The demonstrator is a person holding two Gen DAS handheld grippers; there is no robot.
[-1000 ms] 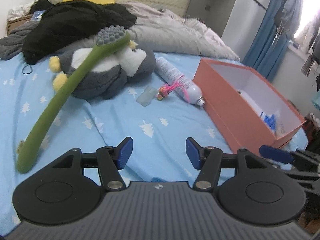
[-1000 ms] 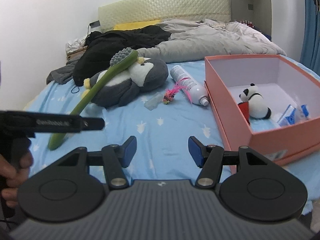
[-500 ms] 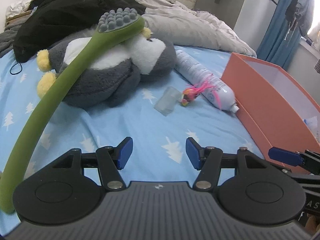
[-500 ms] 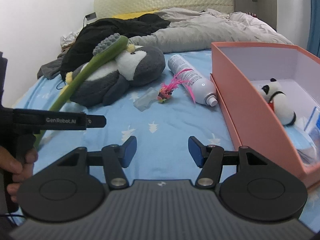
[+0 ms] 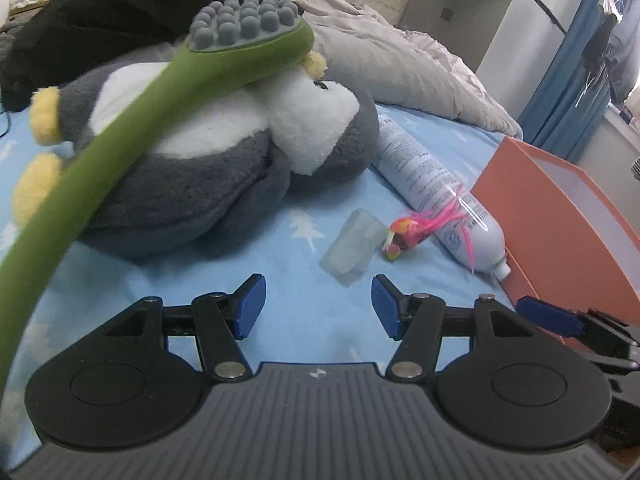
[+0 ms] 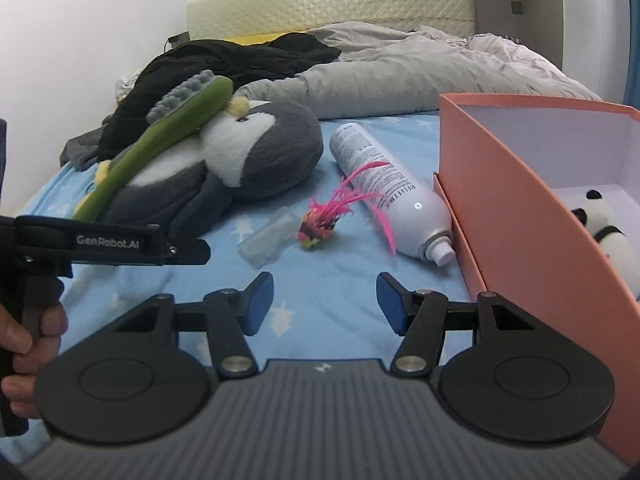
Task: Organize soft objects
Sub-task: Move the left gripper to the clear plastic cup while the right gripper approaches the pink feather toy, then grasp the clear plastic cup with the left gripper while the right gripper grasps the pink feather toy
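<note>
Green massager handle (image 5: pixel 100 152) lies across the plush penguin (image 5: pixel 224 160) ahead-left of my empty, parted left gripper (image 5: pixel 318 306) and right gripper (image 6: pixel 325 300); grabbing the penguin could flip it off.

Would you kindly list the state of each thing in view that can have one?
left gripper: open, empty
right gripper: open, empty
penguin plush: lying on the bed
green massager: resting on the penguin
spray can: on its side, uncapped
orange box: open, holds a panda plush
</note>
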